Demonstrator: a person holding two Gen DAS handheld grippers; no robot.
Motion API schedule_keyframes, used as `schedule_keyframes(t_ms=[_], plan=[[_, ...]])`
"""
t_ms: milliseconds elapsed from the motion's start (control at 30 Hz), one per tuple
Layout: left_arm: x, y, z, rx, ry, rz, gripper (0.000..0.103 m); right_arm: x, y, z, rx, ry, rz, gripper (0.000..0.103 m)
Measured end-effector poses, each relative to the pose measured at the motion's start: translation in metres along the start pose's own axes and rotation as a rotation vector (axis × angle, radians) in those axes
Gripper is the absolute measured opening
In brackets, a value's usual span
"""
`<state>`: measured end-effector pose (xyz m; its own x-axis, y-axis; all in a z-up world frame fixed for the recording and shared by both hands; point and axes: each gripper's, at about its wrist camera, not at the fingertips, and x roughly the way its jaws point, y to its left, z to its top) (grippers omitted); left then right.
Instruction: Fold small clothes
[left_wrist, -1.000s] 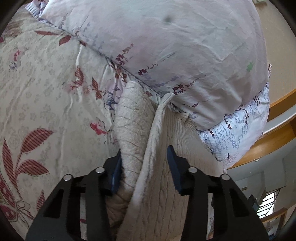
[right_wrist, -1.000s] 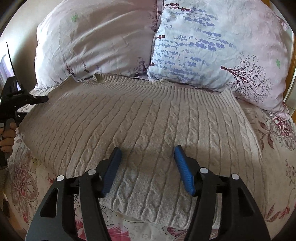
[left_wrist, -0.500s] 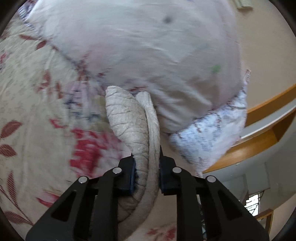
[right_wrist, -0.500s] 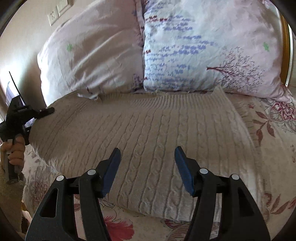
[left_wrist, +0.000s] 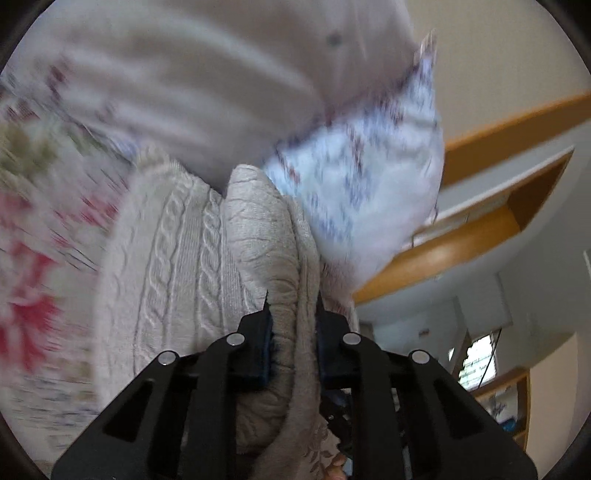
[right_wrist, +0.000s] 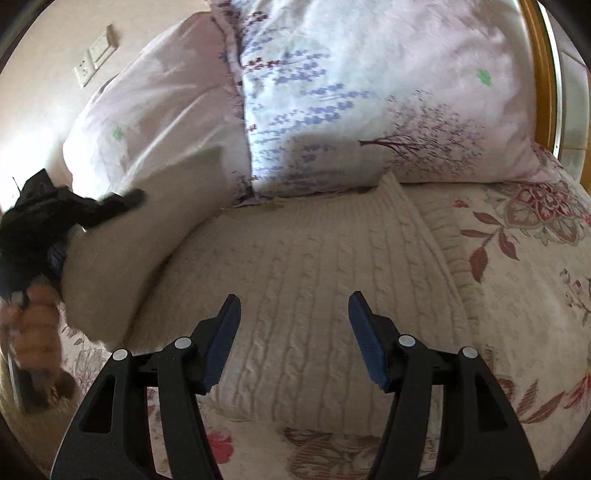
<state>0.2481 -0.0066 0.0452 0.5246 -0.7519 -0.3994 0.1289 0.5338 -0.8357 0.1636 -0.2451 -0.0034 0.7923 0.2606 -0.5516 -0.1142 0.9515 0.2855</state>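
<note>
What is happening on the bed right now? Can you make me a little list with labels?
Clothing: a beige cable-knit sweater spread on the flowery bedspread
Left claw: shut on the sweater's left edge, which is raised off the bed
Right claw: open, above the sweater's near part, holding nothing
Behind the sweater: a pale pink pillow and a pillow with purple flowers, side by side
Fold: begun on the left side only; the rest lies flat
</note>
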Motion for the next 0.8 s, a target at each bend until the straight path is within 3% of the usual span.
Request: schedule_keyframes(t_ms=[100, 167, 233, 300, 400, 467, 600, 700, 800], plan=[[0.036, 0.006, -0.016, -0.003, 0.076, 0.062, 0.018, 0.000, -0.010, -0.002, 0.036, 0.011, 0.000, 0.062], [0.041, 0.001, -0.020, 0.036, 0.070, 0.074, 0.022, -0.001, -0.016, -0.002, 0.057, 0.014, 0.004, 0.062], [0.038, -0.006, -0.018, 0.046, 0.091, 0.021, 0.031, -0.001, -0.020, 0.000, 0.079, 0.015, 0.015, 0.062], [0.032, -0.008, -0.016, 0.029, 0.124, -0.062, 0.048, -0.003, -0.022, 0.004, 0.101, 0.011, 0.036, 0.062], [0.005, -0.010, -0.015, 0.062, 0.087, -0.079, 0.062, -0.008, -0.026, 0.012, 0.157, 0.009, 0.114, 0.062], [-0.016, -0.005, -0.013, 0.081, 0.022, -0.035, 0.066, -0.007, -0.030, 0.019, 0.211, 0.023, 0.196, 0.062], [-0.048, 0.018, -0.004, 0.094, -0.063, 0.136, 0.067, 0.008, -0.031, 0.030, 0.292, 0.100, 0.321, 0.062], [-0.050, 0.032, -0.005, 0.105, -0.064, 0.214, 0.067, 0.030, -0.030, 0.035, 0.361, 0.179, 0.395, 0.062], [-0.050, 0.042, -0.011, 0.109, -0.044, 0.247, 0.067, 0.045, -0.026, 0.037, 0.373, 0.223, 0.394, 0.062]])
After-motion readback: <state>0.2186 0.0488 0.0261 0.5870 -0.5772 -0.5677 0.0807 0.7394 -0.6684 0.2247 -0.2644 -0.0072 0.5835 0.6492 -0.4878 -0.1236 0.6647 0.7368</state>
